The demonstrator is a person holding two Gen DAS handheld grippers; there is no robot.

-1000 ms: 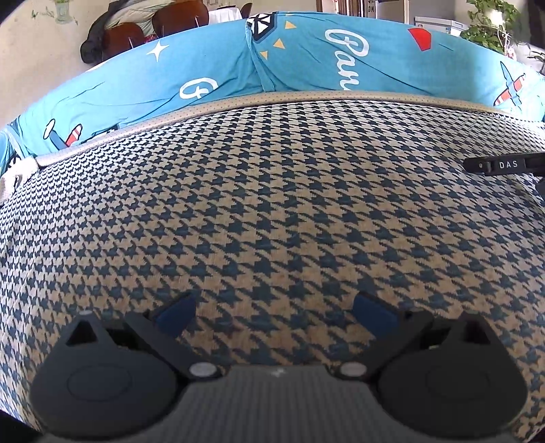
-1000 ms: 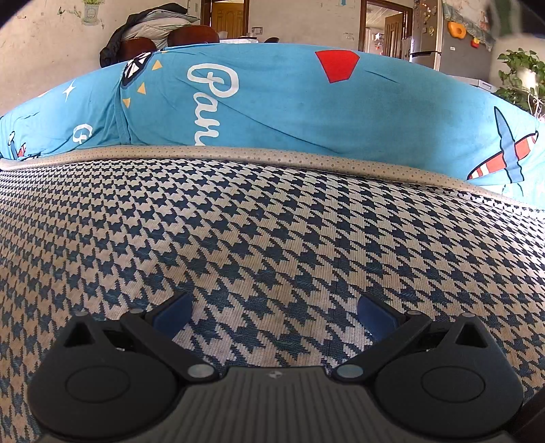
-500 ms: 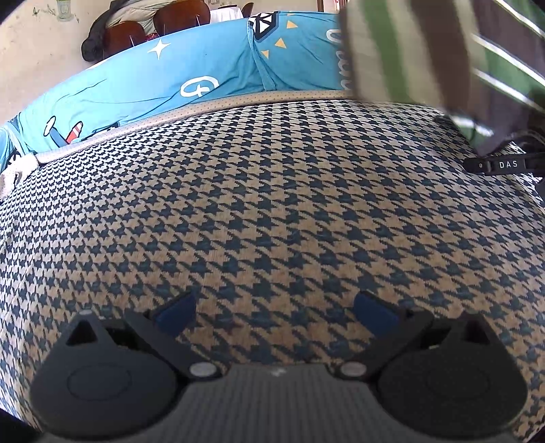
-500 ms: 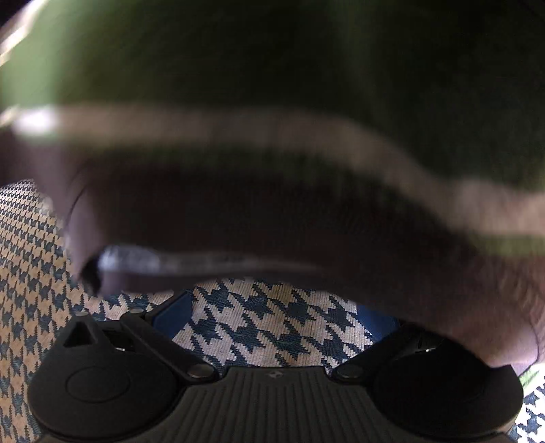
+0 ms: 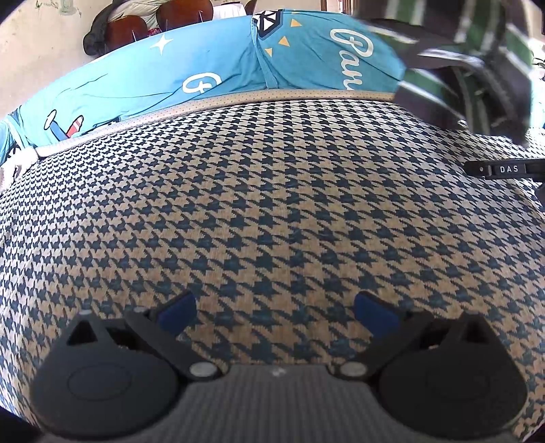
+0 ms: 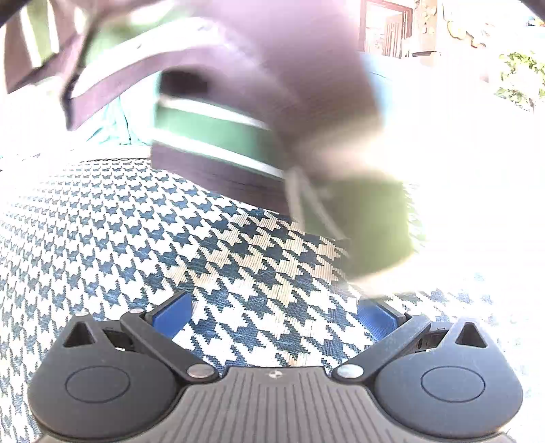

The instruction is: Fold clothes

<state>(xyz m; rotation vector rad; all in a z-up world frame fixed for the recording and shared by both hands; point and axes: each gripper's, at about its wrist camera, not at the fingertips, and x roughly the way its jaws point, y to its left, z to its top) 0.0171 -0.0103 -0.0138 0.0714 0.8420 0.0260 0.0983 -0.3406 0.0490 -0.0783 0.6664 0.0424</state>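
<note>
A striped garment in green, dark brown and white (image 5: 466,64) is in the air at the top right of the left wrist view, above the houndstooth surface (image 5: 272,204). In the right wrist view the same garment (image 6: 245,136) is blurred and fills the upper middle, just ahead of my right gripper (image 6: 272,313). My right gripper is open and empty, its blue pads (image 6: 170,313) wide apart. My left gripper (image 5: 276,311) is open and empty, low over the houndstooth fabric.
A blue printed cushion cover (image 5: 204,68) runs along the back of the houndstooth surface. The other gripper's black part marked DAS (image 5: 504,168) shows at the right edge. Chairs (image 5: 153,20) stand behind; a plant (image 6: 521,75) is at the right.
The striped garment came into view from above and right and is dropping toward the surface; it has moved off the right camera's lens. Both grippers stay still and open.
</note>
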